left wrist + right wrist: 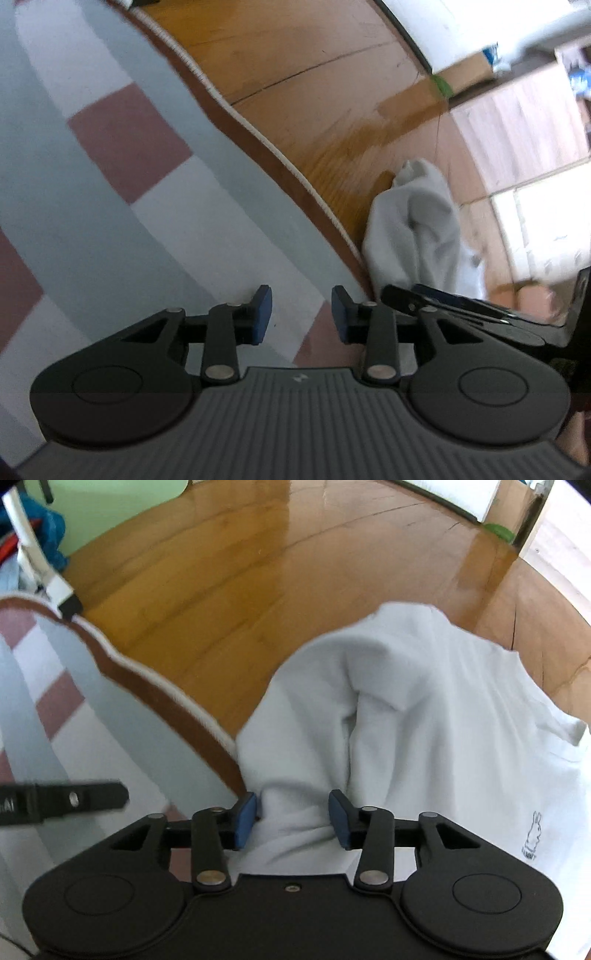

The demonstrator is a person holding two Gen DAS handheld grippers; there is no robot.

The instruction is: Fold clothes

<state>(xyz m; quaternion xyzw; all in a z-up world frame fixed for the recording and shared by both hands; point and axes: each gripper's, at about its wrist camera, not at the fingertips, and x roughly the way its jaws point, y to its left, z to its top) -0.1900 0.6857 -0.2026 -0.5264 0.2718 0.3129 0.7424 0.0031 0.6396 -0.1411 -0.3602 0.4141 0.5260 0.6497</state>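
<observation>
Only in the right view we see the shirt (424,716) bunched between our open right gripper (293,818), overhanging the rug (122,716) edge onto floor (229,572); our left gripper (301,314) gapes over rug.

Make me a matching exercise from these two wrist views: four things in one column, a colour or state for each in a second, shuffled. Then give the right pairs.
Things:
1. left gripper
2. right gripper
3. white garment
4. checked mat

States:
A. open, with cloth bunched between the blue pads
B. grey, white and dull red squares with a brown border
C. crumpled, with a small rabbit print
D. open and empty, over the mat

Pairs: 1-D, 2-A, 3-C, 4-B
</observation>
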